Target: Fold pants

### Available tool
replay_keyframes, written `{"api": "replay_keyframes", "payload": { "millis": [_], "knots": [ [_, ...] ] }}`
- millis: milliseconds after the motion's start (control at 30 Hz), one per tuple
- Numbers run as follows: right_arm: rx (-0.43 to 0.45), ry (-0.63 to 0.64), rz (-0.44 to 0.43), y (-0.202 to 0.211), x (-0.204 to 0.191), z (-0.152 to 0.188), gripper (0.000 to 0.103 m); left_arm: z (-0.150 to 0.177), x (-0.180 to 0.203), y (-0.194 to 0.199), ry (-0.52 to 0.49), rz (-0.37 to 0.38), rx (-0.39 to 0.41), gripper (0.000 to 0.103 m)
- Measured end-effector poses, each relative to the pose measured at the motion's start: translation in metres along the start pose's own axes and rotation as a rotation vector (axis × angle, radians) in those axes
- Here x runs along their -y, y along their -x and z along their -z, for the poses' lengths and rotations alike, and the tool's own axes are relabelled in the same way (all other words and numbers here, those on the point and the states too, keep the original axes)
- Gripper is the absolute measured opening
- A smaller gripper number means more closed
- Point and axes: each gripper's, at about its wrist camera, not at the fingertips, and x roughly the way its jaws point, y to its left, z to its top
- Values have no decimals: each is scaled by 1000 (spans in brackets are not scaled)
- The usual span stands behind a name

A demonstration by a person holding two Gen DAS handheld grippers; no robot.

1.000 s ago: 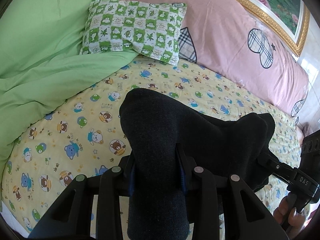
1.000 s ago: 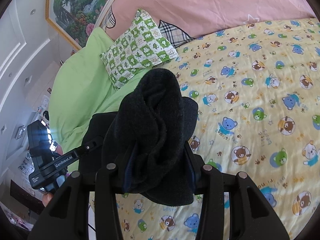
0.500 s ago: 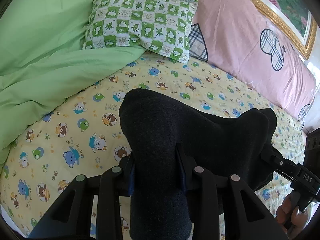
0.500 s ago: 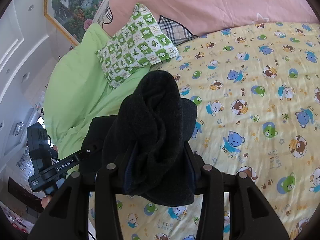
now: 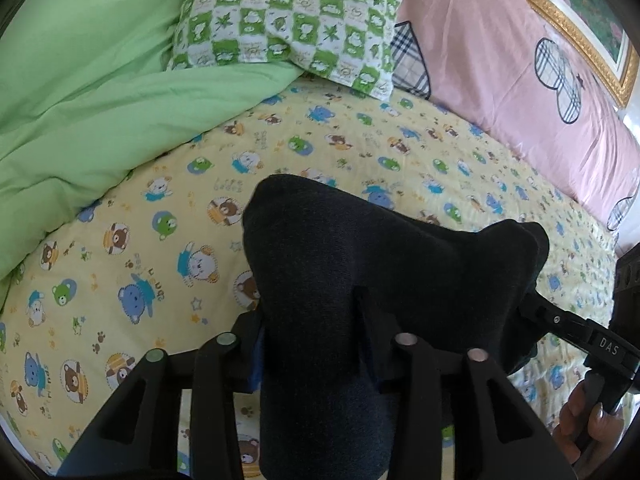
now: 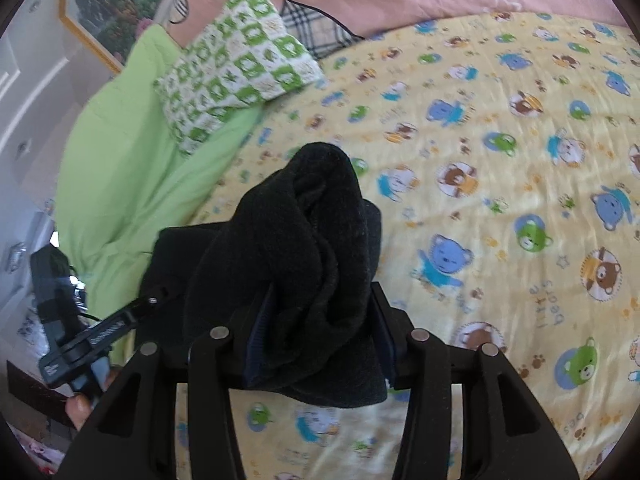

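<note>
Dark, thick pants (image 5: 380, 260) hang bunched between my two grippers above the yellow bear-print sheet (image 5: 140, 260). One end fills the gap of my left gripper (image 5: 312, 320), whose jaws are opening while the cloth still touches both pads. The other end is wadded in my right gripper (image 6: 316, 312), its jaws also opening with the pants (image 6: 304, 220) still pressed between the blue pads. The fabric spans across to the right gripper (image 5: 568, 324), held by a hand at the lower right. The left gripper (image 6: 116, 324) shows at the lower left of the right wrist view.
A green-and-white checked pillow (image 5: 288, 20) lies at the head of the bed. A green duvet (image 5: 100, 80) is heaped along the left. A pink quilt (image 5: 500, 60) lines the far side under a gold-framed picture (image 5: 580, 28). Open sheet (image 6: 500, 200) spreads right of the pants.
Both grippers have sunk toward the sheet and moved forward with the pants. The bed looks closer, and the gaps between the jaws look slightly wider.
</note>
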Motion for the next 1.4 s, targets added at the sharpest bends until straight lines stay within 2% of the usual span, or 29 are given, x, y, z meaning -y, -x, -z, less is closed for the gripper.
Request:
{"api": "replay_keyframes", "payload": {
  "millis": [100, 133, 233, 333, 500, 700, 767, 967, 1167, 1400],
  "knots": [
    [15, 30, 42, 0, 5, 2, 53, 6, -6, -4, -7, -29, 8, 55],
    [27, 48, 71, 0, 6, 2, 59, 9, -9, -6, -8, -44, 9, 63],
    [42, 77, 115, 0, 12, 5, 68, 14, -15, -9, 8, -29, 14, 66],
    [56, 92, 111, -2, 18, 8, 70, 18, -17, -11, 5, -50, 19, 72],
    [86, 121, 157, 0, 17, 13, 76, 21, -14, -6, -11, -70, 30, 73],
    [113, 91, 181, 8, 23, 16, 77, 28, -11, 7, -46, -105, 40, 76],
    [123, 94, 202, 12, 22, 18, 77, 31, -13, 10, -47, -115, 40, 80],
    [146, 149, 284, 21, 6, 22, 77, 36, -12, 22, -59, -132, 49, 80],
    [152, 213, 226, 29, -19, 26, 78, 40, -7, 30, -89, -182, 74, 81],
    [133, 294, 165, 29, -52, 31, 79, 40, -7, 38, -100, -187, 73, 82]
  ]
}}
